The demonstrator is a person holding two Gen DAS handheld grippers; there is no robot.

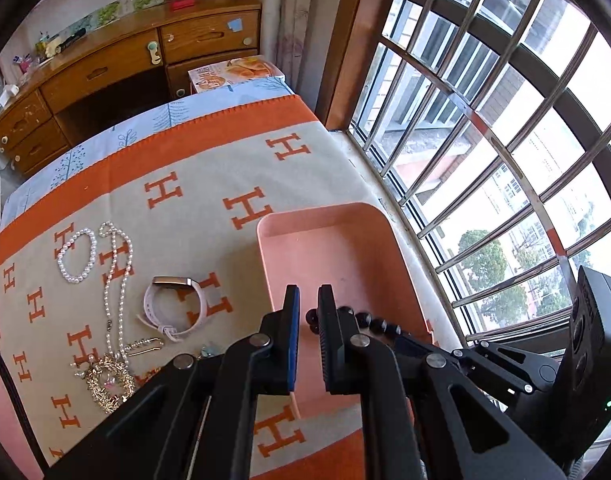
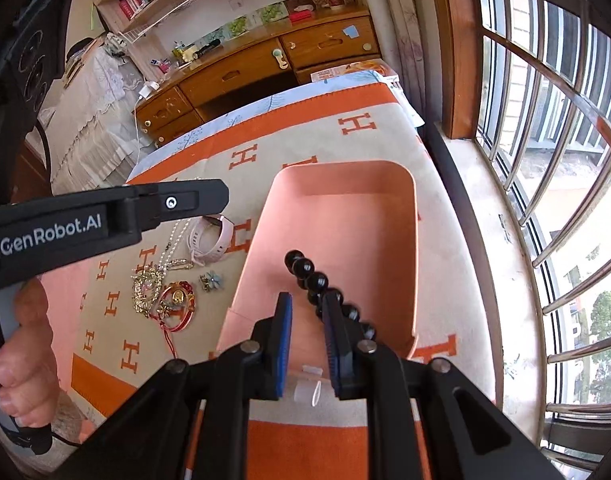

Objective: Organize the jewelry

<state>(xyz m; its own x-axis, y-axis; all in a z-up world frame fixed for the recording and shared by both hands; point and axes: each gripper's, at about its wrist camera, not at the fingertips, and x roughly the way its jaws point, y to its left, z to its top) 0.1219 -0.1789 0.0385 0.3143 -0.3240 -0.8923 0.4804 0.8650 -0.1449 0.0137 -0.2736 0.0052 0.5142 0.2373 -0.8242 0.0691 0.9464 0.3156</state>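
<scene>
A pink tray [image 1: 369, 216] [image 2: 409, 208] lies on the H-patterned cloth. A black bead bracelet [image 2: 311, 276] [image 1: 375, 322] rests inside it. My right gripper [image 2: 307, 300] is open over the tray's near end, its right finger against the beads. My left gripper [image 1: 308, 292] is open above the tray's near left corner. On the cloth to the left lie a pearl bracelet [image 1: 76, 256], a pearl necklace [image 1: 117, 280], a pink watch [image 1: 173, 306] [image 2: 209, 238], a gold brooch [image 1: 105, 380] [image 2: 145, 288], a red bangle [image 2: 179, 304] and a small flower clip [image 2: 211, 280].
A window with metal bars [image 1: 485, 120] and a sill run along the right. A wooden desk with drawers [image 1: 117, 60] stands beyond the bed. A printed box [image 1: 237, 72] lies at the bed's far edge. The left gripper's body [image 2: 85, 220] crosses the right wrist view.
</scene>
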